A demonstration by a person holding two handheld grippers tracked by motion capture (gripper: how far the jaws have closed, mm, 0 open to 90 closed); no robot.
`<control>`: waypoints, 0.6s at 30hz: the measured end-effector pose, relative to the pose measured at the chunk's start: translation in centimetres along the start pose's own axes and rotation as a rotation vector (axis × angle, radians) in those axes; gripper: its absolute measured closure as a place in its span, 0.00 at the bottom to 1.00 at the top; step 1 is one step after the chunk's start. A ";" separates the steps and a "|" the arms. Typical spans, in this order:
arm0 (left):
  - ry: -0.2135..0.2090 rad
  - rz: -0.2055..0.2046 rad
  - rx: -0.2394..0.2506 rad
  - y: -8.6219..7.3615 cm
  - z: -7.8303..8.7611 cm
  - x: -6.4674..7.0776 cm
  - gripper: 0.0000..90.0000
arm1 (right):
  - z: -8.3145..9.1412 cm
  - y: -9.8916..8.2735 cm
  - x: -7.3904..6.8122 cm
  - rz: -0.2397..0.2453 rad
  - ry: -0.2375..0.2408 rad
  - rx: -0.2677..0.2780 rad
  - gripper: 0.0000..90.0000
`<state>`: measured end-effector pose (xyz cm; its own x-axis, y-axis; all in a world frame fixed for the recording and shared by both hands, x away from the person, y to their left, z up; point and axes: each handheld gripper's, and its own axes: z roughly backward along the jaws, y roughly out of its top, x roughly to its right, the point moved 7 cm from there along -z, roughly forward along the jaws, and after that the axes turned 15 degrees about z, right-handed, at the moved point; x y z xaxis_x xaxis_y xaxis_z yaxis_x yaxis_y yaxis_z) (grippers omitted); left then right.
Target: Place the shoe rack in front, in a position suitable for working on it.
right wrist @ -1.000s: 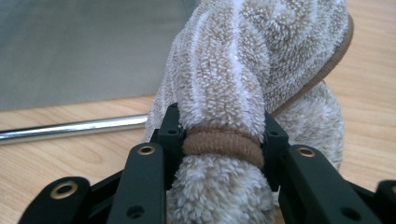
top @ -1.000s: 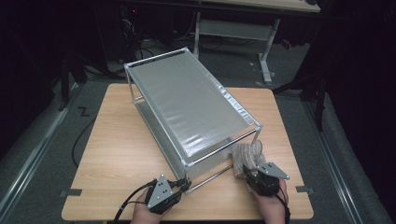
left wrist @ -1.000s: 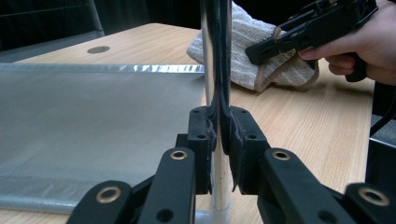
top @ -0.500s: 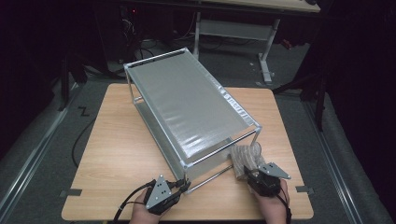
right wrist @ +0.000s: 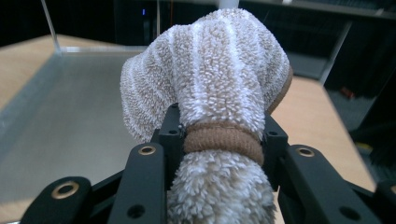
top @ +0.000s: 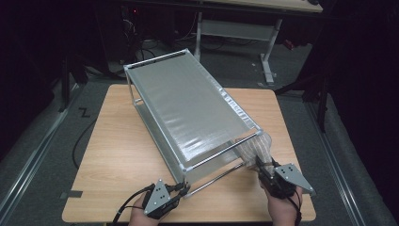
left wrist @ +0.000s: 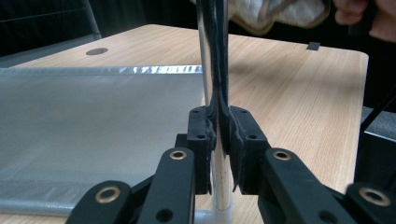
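At the near end of the wooden table point(top: 117, 155), the left gripper point(top: 181, 190) pinches the rack's corner post point(left wrist: 219, 186), while the right gripper point(top: 261, 167) holds a striped towel point(top: 256, 146) up against the rack point(top: 188, 108), so the wiping looks barely begun.

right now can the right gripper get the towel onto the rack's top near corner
Probably yes. The right gripper is shut on the striped towel, which already lies against the rack at that corner, with nothing between. The left gripper clamps the other near post.

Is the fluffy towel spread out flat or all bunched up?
Bunched up. The right gripper squeezes the striped towel into a thick roll, and its top flops over in a lump.
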<state>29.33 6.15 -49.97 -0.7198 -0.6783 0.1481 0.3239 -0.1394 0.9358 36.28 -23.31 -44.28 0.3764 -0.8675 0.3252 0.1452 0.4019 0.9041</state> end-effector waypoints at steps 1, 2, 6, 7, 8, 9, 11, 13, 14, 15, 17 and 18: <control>0.002 -0.001 -0.003 0.0 0.1 0.0 0.88 | 0.2 0.4 0.0 -0.001 -0.004 0.014 0.70; -0.003 0.026 0.009 0.0 0.1 0.2 0.88 | 0.3 0.6 0.0 0.003 -0.004 0.021 0.70; 0.001 0.020 0.008 0.0 0.1 0.2 0.88 | 0.1 0.4 -0.2 0.018 -0.002 0.009 0.70; 0.001 0.020 0.008 0.0 0.1 0.2 0.88 | -0.1 0.2 -0.3 0.016 0.004 -0.002 0.70; 0.000 0.018 0.008 0.0 0.1 0.2 0.88 | -0.2 -0.1 -0.3 0.011 0.009 -0.011 0.70; -0.001 0.018 0.007 0.0 0.1 0.2 0.87 | -0.4 -0.4 -0.4 0.008 0.012 -0.022 0.70; -0.005 0.017 0.006 0.0 0.1 0.2 0.87 | -0.6 -1.0 -0.5 0.008 0.019 -0.045 0.70; 0.000 -0.009 -0.004 0.0 0.0 0.0 0.87 | -0.9 -1.8 -0.7 0.006 0.029 -0.070 0.70; -0.002 -0.010 -0.008 0.0 0.0 0.0 0.87 | -1.1 -2.2 -0.8 0.003 0.034 -0.086 0.70; -0.011 0.015 0.004 0.1 -0.1 0.2 0.87 | -1.3 -2.7 -0.9 0.003 0.042 -0.103 0.70; -0.017 0.018 0.006 0.1 -0.2 0.2 0.87 | -1.6 -3.6 -1.0 -0.006 0.054 -0.134 0.70; -0.020 0.015 0.003 0.1 -0.2 0.2 0.87 | -1.8 -4.1 -1.2 -0.014 0.067 -0.154 0.71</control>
<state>29.36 5.88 -49.92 -0.7269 -0.6658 0.1682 0.3327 -0.1271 0.9344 36.86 -23.42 -48.90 0.4327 -0.8539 0.2892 0.2875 0.4347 0.8534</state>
